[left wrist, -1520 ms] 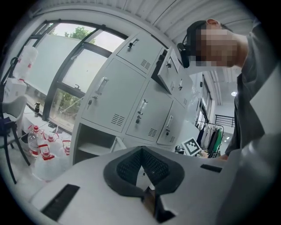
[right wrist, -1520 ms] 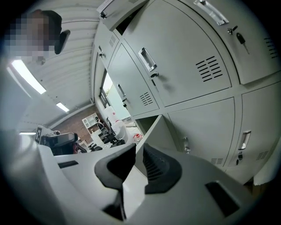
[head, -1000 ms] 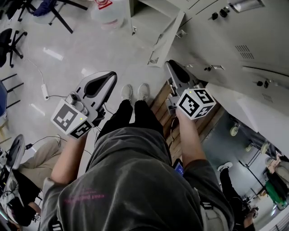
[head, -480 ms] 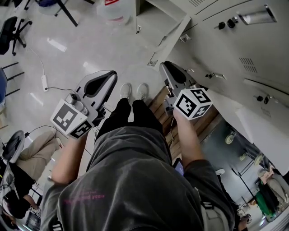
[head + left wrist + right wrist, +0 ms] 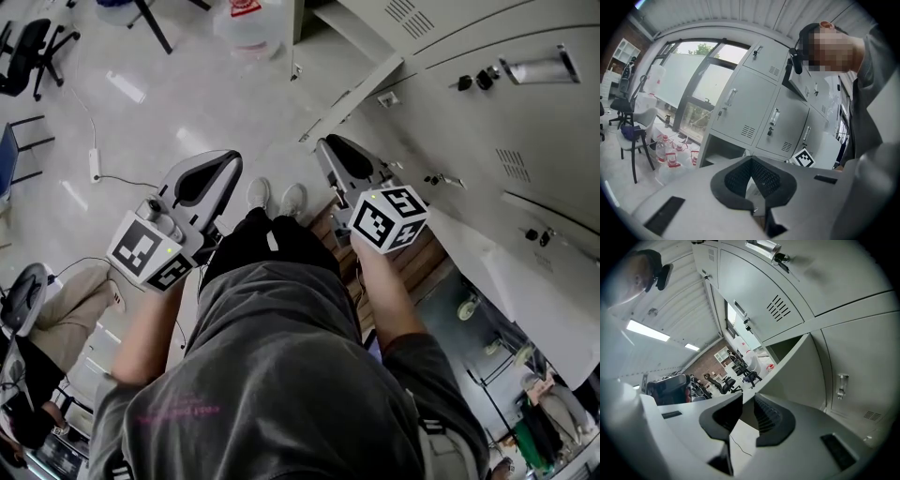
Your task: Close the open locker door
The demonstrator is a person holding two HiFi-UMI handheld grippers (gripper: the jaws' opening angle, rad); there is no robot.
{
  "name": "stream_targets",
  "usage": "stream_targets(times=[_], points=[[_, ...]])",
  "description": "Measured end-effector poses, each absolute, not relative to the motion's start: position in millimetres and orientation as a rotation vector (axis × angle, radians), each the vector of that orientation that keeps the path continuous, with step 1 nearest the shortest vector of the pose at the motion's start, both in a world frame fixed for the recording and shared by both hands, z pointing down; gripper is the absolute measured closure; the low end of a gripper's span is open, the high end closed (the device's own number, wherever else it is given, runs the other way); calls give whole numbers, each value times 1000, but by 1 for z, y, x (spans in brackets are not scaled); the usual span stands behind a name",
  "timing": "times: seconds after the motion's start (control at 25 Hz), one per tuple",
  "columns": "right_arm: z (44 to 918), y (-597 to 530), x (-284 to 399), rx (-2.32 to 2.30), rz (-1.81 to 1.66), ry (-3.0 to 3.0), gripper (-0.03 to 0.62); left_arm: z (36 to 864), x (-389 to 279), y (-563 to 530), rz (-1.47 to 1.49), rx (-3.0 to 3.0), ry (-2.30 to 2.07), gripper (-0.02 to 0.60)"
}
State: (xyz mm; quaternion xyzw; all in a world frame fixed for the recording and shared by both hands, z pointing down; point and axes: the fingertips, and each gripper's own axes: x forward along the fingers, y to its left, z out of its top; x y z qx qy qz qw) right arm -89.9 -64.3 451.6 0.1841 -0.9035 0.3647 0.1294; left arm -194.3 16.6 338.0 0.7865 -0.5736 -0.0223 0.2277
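Hovering just beside the open locker door, the right hand-held gripper is narrowly parted and empty; the left hand-held gripper is pressed together.

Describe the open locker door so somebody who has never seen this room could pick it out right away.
Start at the bank of grey lockers along the person's right. In its lowest row, just ahead of the right gripper, one door swings out over the shiny floor, seen nearly edge-on. It is the only door standing open; its visible neighbours all lie shut and flush.
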Motion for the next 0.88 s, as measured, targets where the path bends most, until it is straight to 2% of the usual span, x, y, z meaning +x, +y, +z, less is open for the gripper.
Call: stream_targets(times=[0.88], points=[[459, -88, -140, 595, 1090, -2579, 513, 334, -254, -32, -77, 2255, -1500, 568]])
